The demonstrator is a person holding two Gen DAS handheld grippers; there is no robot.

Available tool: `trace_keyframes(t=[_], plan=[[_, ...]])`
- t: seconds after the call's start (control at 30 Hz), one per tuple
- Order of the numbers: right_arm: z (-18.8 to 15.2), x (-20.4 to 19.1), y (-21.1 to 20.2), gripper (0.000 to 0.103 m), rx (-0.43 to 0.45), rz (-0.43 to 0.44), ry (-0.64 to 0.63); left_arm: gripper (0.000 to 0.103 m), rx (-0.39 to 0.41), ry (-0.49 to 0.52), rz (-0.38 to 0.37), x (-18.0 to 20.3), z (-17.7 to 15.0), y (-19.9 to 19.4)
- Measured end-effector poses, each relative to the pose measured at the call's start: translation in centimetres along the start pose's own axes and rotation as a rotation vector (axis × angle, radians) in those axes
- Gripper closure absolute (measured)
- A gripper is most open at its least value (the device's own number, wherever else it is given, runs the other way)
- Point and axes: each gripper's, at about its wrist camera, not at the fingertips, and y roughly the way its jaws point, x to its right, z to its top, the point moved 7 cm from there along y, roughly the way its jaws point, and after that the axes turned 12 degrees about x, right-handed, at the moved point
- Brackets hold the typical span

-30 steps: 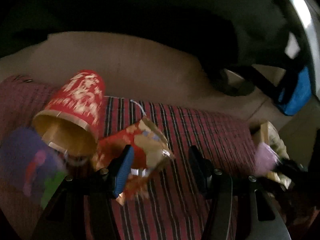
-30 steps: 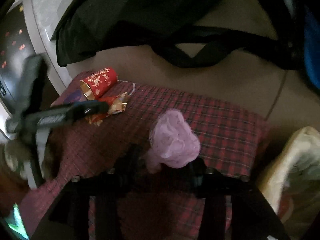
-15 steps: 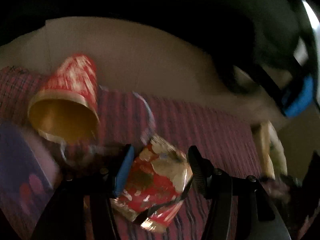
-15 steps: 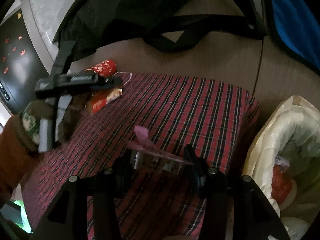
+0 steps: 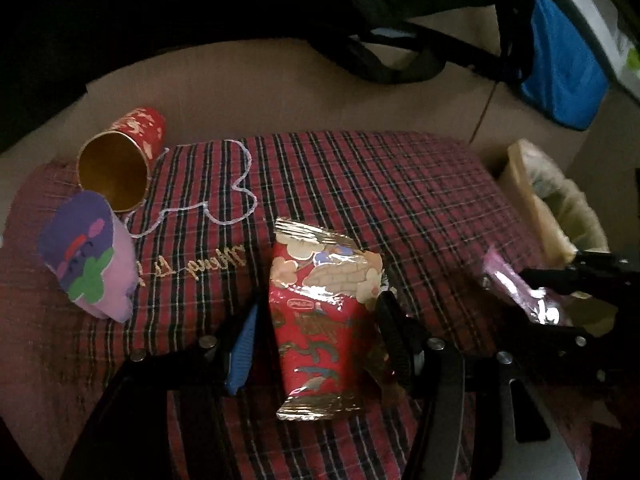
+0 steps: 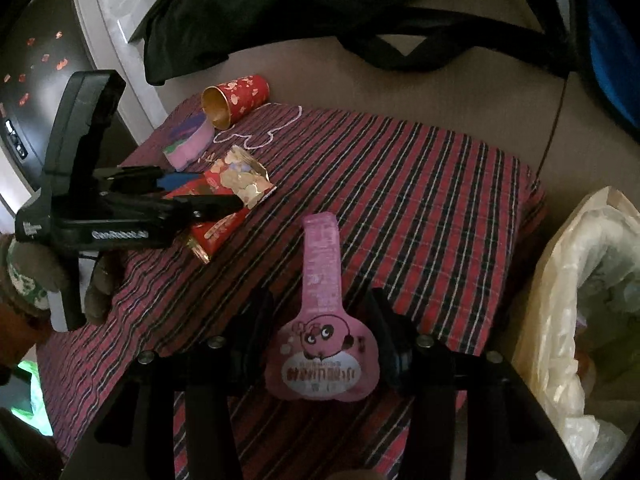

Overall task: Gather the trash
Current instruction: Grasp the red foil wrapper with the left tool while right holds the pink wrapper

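the left gripper's [image 5: 316, 344] jaws stand wide with the red foil snack wrapper [image 5: 320, 316] between them: its right edge lies against the right jaw, a gap shows at the blue-padded left one, so i judge it framed and carried loosely rather than pinched. the right gripper's [image 6: 320, 336] jaws are likewise spread and hold the pink pouch [image 6: 322, 344] between them, its neck pointing forward; whether the pads press it i cannot tell. ahead of the left jaws and to their left, the red paper cup [image 5: 124, 160] lies tipped on the plaid cloth [image 5: 400, 208] beside a purple-topped pink piece [image 5: 90, 256], seemingly waiting their turn. right of the right jaws the lined trash bag [image 6: 580, 280] gapes, probably where both wrappers are bound
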Motion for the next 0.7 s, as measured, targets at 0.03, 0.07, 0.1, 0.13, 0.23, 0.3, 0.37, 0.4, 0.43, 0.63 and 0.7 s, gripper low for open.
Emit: trace_keyframes(t=[0.03,0.07,0.1,0.13,0.23,0.3,0.37,0.4,0.43,0.63,0.7], plan=[[-0.1,0.0,-0.1,0.056,0.001,-0.002,0.002,0.046,-0.001,-0.005,0.009,-0.2,0.0,0.2],[-0.1,0.0,-0.1,0.056,0.002,-0.003,0.002,0.046,-0.001,-0.020,0.019,-0.3,0.0,0.2],[0.1,0.0,-0.1,0.056,0.002,-0.005,0.002,0.046,0.001,-0.035,0.027,-0.4,0.1,0.3],[0.1,-0.1,-0.1,0.056,0.001,-0.009,-0.001,0.047,0.003,-0.044,0.035,-0.5,0.1,0.2],[0.2,-0.1,-0.2,0.054,0.003,0.000,0.025,0.077,0.028,-0.089,0.048,-0.4,0.1,-0.3],[0.1,0.2,-0.3,0.054,0.015,0.012,0.071,0.090,0.044,-0.131,0.003,-0.2,0.1,-1.1],[0.2,0.5,-0.4,0.054,0.027,0.027,0.110,0.094,0.080,-0.121,0.017,-0.3,0.2,-2.3],[0.2,0.5,-0.4,0.054,0.023,0.031,0.109,0.096,0.108,-0.110,0.021,0.0,0.4,-3.1],[0.2,0.4,-0.3,0.054,0.015,0.035,0.092,0.096,0.135,-0.109,0.019,0.3,0.7,-4.0],[0.2,-0.6,-0.2,0.060,0.009,-0.021,-0.024,0.096,0.248,-0.165,0.043,0.3,2.0,-9.0],[0.1,-0.7,-0.3,0.060,0.018,-0.018,-0.044,0.096,0.269,-0.198,0.053,0.3,2.2,-10.4]])
